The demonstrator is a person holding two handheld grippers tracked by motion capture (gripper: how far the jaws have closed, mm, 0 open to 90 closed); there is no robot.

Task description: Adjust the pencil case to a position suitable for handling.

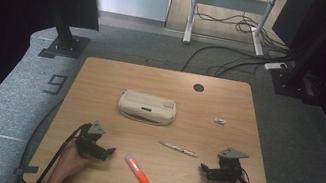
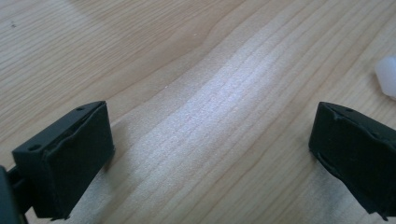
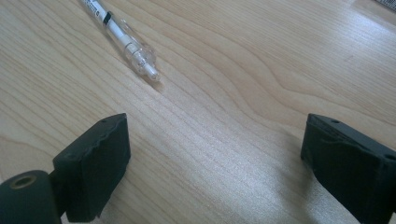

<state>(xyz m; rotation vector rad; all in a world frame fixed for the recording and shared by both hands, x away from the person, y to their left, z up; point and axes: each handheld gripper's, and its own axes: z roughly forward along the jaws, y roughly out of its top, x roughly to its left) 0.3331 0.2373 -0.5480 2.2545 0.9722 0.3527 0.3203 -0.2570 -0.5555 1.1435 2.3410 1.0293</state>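
Left gripper (image 1: 108,152) and right gripper (image 1: 204,169) rest low, jaws wide apart, pointing toward each other.

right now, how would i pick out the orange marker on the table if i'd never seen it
Start at the wooden table and look along its near edge, between the two hand-held grippers. The marker lies flat there at a slant, closer to the left hand-held gripper. It is the only brightly coloured thing: an orange body with a pale cap, thicker than the thin clear pen to its right.

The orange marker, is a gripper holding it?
No, the orange marker lies flat on the table, apart from the left gripper and the right gripper, both with open jaws.
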